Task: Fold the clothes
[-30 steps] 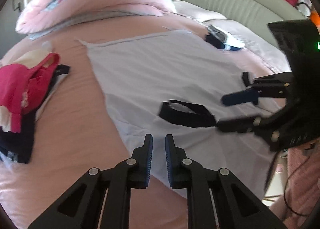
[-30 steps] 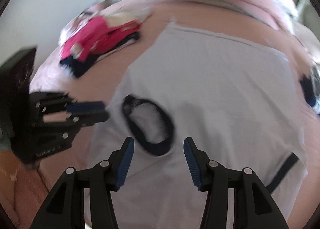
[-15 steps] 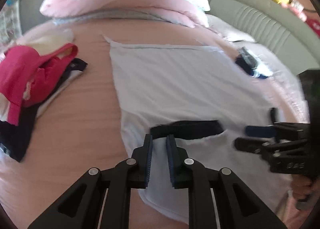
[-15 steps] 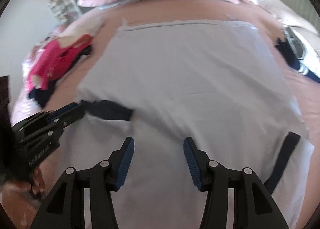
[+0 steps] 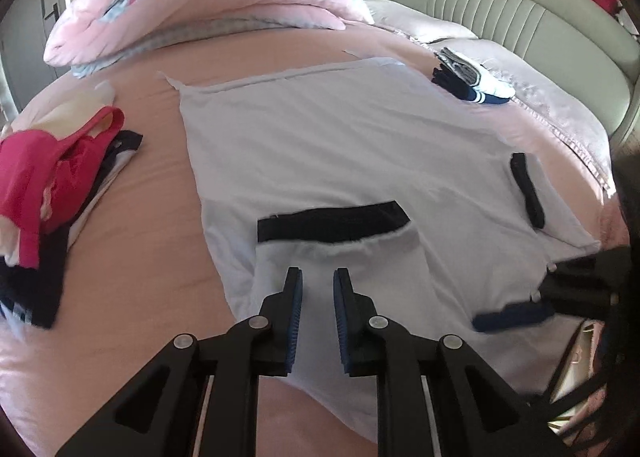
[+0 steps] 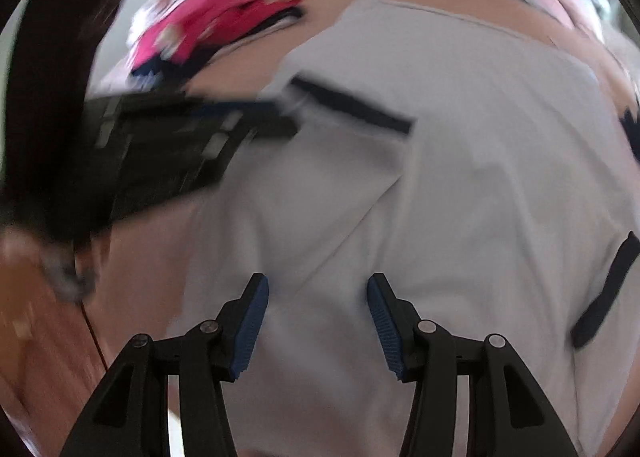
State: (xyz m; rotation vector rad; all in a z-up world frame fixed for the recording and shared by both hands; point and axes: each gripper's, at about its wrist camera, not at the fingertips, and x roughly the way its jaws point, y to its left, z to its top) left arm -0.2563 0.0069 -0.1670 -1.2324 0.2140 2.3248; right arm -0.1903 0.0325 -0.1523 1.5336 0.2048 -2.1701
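A white T-shirt (image 5: 340, 145) with dark trim lies flat on the pink bed. Its near left sleeve is folded over the body, its dark cuff (image 5: 332, 223) lying across the middle. The other sleeve's dark cuff (image 5: 528, 189) lies at the right. My left gripper (image 5: 318, 277) hovers just over the folded sleeve, jaws slightly apart and empty. My right gripper (image 6: 318, 289) is open and empty over the shirt's near part (image 6: 440, 197); it shows at the right edge of the left wrist view (image 5: 516, 315). The right wrist view is blurred by motion.
A pile of pink, white and dark clothes (image 5: 44, 193) lies at the left. Folded dark and white clothes (image 5: 468, 81) sit at the far right. A pink duvet (image 5: 208, 5) is heaped at the back, with a grey headboard (image 5: 520, 13) behind.
The left gripper let go of the folded sleeve and drew back a little. The right gripper swung right and nearer, staying open. The sleeve now lies folded flat on the shirt.
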